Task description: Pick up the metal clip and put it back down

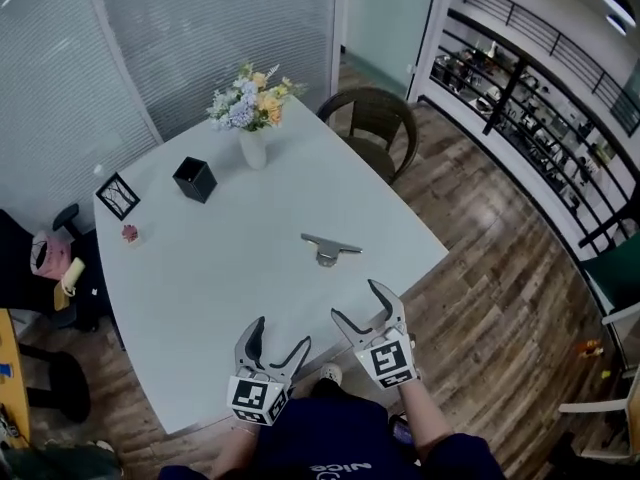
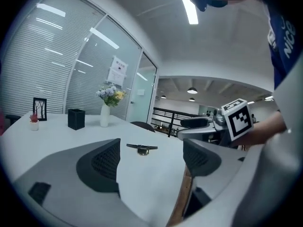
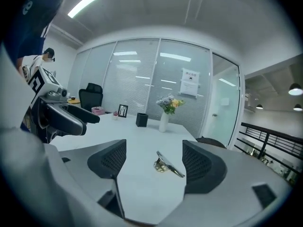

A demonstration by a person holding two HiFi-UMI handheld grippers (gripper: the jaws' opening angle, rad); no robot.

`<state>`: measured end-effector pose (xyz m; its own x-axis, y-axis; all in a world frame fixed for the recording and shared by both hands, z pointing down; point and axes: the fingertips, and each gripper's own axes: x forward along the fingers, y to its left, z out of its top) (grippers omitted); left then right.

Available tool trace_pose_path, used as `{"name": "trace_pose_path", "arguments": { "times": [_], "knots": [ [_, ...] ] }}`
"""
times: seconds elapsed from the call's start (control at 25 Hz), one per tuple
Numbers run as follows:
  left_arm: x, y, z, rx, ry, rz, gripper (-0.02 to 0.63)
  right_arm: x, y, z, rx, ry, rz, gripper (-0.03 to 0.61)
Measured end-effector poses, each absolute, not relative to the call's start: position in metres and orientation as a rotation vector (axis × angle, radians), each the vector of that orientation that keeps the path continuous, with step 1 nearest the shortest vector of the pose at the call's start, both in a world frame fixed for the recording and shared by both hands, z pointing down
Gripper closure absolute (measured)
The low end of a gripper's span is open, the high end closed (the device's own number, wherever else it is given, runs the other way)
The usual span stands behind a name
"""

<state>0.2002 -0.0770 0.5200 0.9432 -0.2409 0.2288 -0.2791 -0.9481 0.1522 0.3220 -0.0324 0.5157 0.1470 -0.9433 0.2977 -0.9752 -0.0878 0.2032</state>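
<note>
The metal clip [image 1: 329, 248] lies flat on the white table [image 1: 220, 278], near its right side. In the left gripper view the metal clip [image 2: 142, 148] sits well ahead between the jaws; in the right gripper view the metal clip [image 3: 166, 164] lies closer, also ahead of the jaws. My left gripper [image 1: 276, 345] hovers open over the table's near edge. To its right my right gripper [image 1: 361, 302] stands open, short of the clip, nothing between its fingers. The right gripper [image 2: 191, 122] also shows in the left gripper view, and the left gripper [image 3: 80, 116] in the right gripper view.
A vase of flowers [image 1: 252, 118], a black pen cup [image 1: 195, 179], a small framed picture [image 1: 117, 196] and a tiny pink pot [image 1: 130, 233] stand at the table's far side. A wicker chair [image 1: 374, 123] sits beyond the far corner. Wooden floor [image 1: 490, 268] lies to the right.
</note>
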Motion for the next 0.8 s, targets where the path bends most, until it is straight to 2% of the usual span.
{"name": "trace_pose_path", "arguments": {
  "times": [0.4, 0.8],
  "knots": [
    [0.196, -0.085, 0.523, 2.846, -0.596, 0.309, 0.215, 0.374, -0.095, 0.541, 1.888, -1.857, 0.122, 0.229],
    [0.168, -0.102, 0.515, 2.812, -0.731, 0.349, 0.215, 0.408, -0.136, 0.625, 1.706, -1.757, 0.275, 0.233]
  ]
}}
